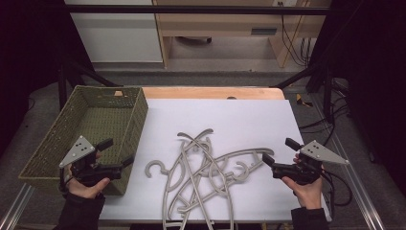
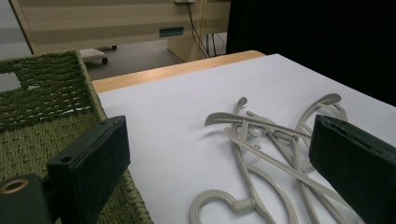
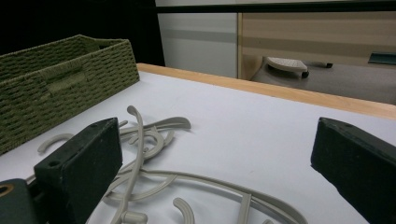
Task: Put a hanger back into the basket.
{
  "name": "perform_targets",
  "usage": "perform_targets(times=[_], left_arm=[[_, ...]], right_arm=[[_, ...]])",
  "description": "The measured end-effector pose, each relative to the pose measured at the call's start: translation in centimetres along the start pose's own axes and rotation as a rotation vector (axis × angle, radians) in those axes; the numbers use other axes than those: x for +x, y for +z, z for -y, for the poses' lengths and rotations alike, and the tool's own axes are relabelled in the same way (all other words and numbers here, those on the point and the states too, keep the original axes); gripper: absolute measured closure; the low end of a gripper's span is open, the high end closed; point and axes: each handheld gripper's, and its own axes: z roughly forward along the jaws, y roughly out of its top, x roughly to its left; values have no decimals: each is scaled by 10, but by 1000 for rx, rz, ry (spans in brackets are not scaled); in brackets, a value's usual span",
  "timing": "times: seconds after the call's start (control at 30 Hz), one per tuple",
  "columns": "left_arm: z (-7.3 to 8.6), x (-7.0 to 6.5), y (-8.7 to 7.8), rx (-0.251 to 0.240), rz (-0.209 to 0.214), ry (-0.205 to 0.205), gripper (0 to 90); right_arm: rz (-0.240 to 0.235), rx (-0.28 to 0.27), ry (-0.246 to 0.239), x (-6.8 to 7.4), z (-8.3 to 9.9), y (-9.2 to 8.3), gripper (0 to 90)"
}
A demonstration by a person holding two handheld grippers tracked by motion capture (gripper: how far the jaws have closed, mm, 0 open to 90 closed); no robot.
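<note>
Presently: green woven basket (image 1: 125,125) on worktop (image 1: 249,120), nothing visible inside; tangled grey hangers (image 1: 201,167) beside it, lower ends cut off. My left fingers (image 1: 113,143) and right fingers (image 1: 268,159) spread, holding nothing.

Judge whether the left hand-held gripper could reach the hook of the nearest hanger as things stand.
Probably yes. The left hand-held gripper is open beside the green woven basket, and bare white table lies between it and the hanger's hook.

Green woven basket (image 1: 125,125), grey hangers (image 1: 201,177)
</note>
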Motion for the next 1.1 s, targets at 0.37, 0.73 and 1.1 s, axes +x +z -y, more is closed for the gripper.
perform_targets(times=[0.37,0.73,1.1], left_arm=[[0,1,-2,-3,-2,-2,47],[0,0,-1,-3,-3,4,48],[1,-2,1,2,3,12,47]], right_arm=[[-10,28,-17,8,-3,2,23],[-31,114,-38,34,-6,13,43],[-61,221,-42,57,7,27,69]])
